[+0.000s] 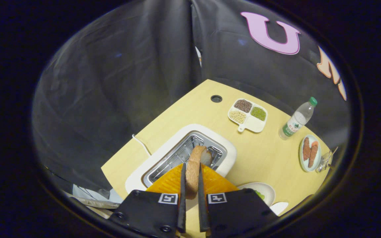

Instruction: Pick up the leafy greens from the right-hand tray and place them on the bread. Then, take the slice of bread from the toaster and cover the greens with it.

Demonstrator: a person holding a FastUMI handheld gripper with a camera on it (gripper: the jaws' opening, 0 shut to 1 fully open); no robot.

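Both fingers (181,185) of the gripper (190,195) were clamped on the bread slice (195,165) above the toaster (164,155); light, crushable, best held edgewise.

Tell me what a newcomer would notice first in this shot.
First, the slice of bread pinched edge-on between the gripper fingers, held above the white toaster and its metal slot. Beyond the toaster on the wooden table sits a divided dish of brown, green and pale grains, with a green-capped water bottle next to it.
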